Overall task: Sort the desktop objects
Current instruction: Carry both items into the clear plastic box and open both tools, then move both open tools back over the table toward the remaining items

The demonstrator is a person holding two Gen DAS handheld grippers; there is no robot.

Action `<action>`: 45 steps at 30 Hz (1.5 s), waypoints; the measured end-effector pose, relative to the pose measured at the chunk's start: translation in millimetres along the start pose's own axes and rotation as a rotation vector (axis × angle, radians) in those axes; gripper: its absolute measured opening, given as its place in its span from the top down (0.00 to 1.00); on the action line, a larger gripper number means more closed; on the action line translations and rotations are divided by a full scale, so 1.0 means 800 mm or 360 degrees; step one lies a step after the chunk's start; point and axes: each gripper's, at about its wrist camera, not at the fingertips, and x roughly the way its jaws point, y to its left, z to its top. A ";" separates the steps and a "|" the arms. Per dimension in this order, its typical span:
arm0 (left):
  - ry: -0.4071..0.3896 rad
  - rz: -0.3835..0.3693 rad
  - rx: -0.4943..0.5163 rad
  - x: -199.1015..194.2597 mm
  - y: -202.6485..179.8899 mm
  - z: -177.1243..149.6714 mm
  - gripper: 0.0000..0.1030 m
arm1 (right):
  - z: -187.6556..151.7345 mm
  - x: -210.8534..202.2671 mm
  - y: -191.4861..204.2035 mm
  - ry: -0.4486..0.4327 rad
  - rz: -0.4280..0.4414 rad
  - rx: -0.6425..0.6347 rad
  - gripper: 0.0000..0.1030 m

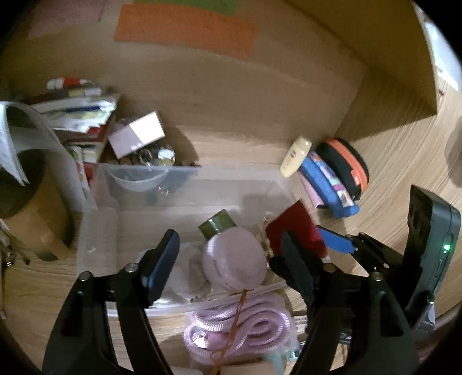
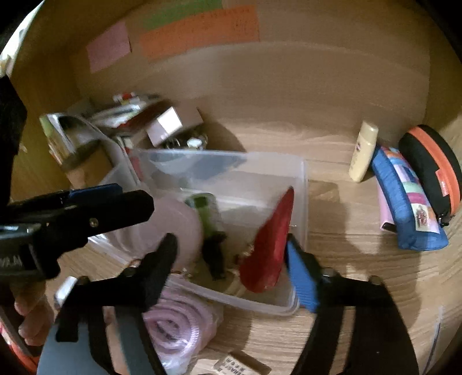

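A light wood-grain tabletop (image 2: pixel 361 259) meets a wooden back panel (image 2: pixel 288 86). Orange (image 2: pixel 202 28), green (image 2: pixel 184 11) and pink (image 2: pixel 108 49) paper sheets are stuck on it. The light is dim and warm.

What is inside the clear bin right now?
In the clear bin: a pink bottle with a green cap, a red pouch and something dark. The bottle covers whatever lies beneath it.

Red pouch (image 2: pixel 270 245) inside clear plastic bin (image 2: pixel 300 202), between open fingers of right hand-held gripper (image 2: pixel 231 259).
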 end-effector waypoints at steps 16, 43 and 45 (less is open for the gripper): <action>-0.0264 0.0298 0.0117 -0.104 -0.003 -0.027 0.07 | -0.016 -0.080 0.019 -0.0175 -0.0012 -0.0056 0.19; 0.0088 0.0722 -0.0003 -0.120 0.100 -0.183 0.07 | -0.119 -0.085 -0.020 0.0054 -0.0125 0.0102 0.14; 0.0152 0.0715 -0.0030 -0.110 0.110 -0.193 0.07 | -0.128 -0.078 -0.024 0.0096 -0.0120 0.0126 0.14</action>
